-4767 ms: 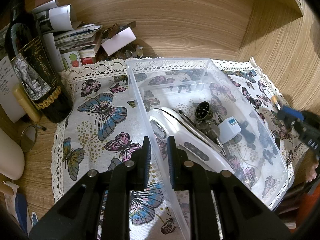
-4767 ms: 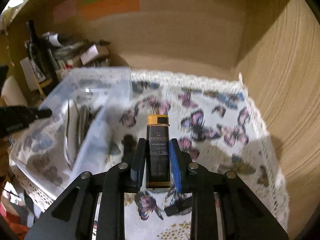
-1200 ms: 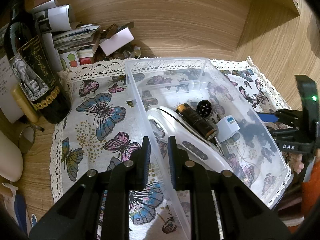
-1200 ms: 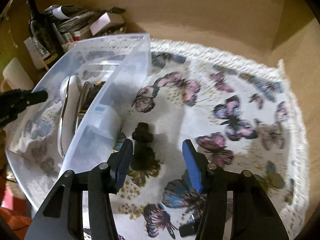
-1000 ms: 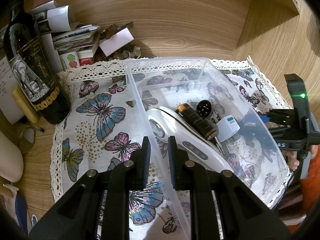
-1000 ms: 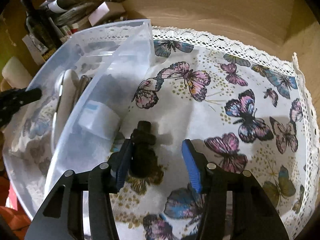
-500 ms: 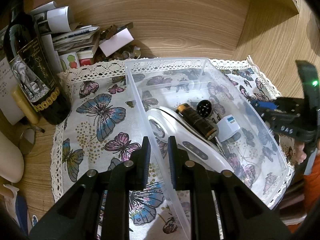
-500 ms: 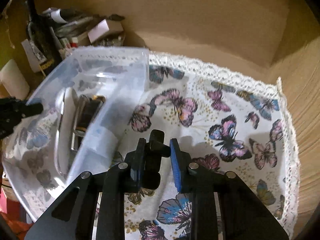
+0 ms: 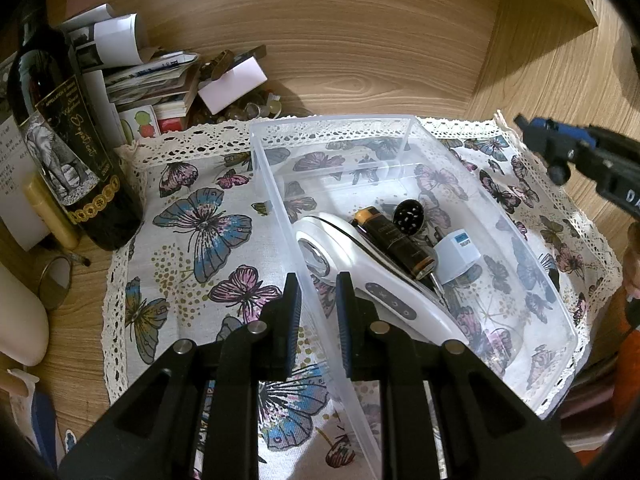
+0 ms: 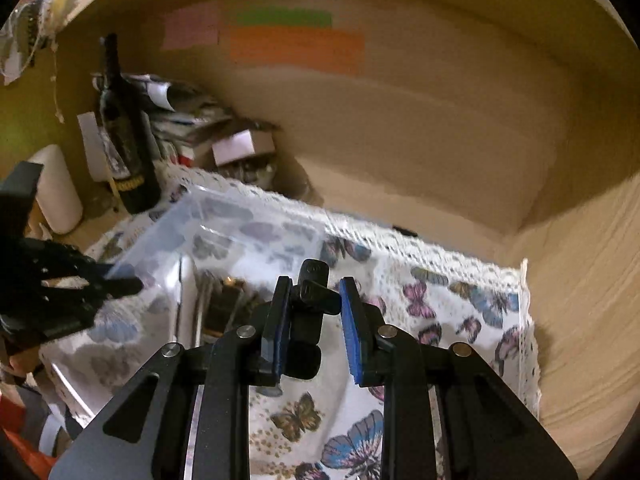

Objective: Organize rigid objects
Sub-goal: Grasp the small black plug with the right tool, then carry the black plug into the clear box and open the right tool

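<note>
The left gripper point(image 9: 318, 312) is pinching the near wall of the clear plastic bin point(image 9: 416, 136), probably steadying it for loading. The right gripper point(image 10: 312, 320) is carrying a small black knobbed part point(image 10: 310, 300) clamped between nearly closed blue pads, lifted over the butterfly cloth point(image 10: 460, 308), just beside the bin. Farther in lie a white handheld device point(image 9: 360, 276) and a black-and-gold tube point(image 9: 400, 240).

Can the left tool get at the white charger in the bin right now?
Probably not: the left tool is clamped on the bin wall, so it would have to let go before reaching the charger.
</note>
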Motion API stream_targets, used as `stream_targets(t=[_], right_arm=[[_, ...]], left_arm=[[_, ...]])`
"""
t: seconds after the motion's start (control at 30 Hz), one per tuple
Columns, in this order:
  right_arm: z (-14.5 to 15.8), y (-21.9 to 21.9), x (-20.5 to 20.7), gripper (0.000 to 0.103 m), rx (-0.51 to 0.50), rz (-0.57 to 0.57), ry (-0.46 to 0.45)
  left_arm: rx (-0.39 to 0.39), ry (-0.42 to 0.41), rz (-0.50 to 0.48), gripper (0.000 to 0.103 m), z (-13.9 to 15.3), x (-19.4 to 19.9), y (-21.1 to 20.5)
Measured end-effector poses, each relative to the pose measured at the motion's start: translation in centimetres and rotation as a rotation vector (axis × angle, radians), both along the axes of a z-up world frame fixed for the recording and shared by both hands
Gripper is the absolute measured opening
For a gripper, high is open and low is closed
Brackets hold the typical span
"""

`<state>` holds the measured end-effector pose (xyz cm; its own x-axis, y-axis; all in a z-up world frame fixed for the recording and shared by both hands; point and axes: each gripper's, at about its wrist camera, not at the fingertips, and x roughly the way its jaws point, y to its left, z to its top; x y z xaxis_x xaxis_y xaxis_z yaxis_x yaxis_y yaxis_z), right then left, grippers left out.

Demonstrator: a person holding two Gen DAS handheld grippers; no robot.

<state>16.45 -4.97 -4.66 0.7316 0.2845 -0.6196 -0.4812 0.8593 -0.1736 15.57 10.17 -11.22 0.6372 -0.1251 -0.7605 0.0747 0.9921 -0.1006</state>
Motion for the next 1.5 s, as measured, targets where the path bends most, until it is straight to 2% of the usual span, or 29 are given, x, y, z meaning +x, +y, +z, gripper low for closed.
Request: stream_targets(t=[0.4,0.6,0.77,1.13,1.27,1.5], right_arm=[[-0.6,4.4,0.7,0.022,-0.01,0.091,0.03],[-2.5,6.4,1.9,0.022,-0.051,0.125,0.098],[-4.4,7.4,3.3,0.022,-0.07,0.134,0.2],[-6.0,8.8,3.4,0.023,-0.124,0.162,0.27],[-5.3,8.5,2.8,0.04,-0.109,0.164,0.243],[-2.9,6.4,1.4,0.043,-0.072,0.119,0.157]], left_arm=[[0.002,-0.002,-0.001,0.016,0.0,0.0,0.0],[0.001,-0.004,-0.002,0.016,0.0,0.1,0.0],[0.0,-0.006,-0.002,0.017,0.0,0.0,0.0],[0.006,-0.013,-0.012,0.017,0.0,0.0,0.1],[0.005,-0.012,-0.012,0.017,0.0,0.0,0.0],[0.003,-0.013,-0.013,0.017,-0.1,-0.1,-0.1]])
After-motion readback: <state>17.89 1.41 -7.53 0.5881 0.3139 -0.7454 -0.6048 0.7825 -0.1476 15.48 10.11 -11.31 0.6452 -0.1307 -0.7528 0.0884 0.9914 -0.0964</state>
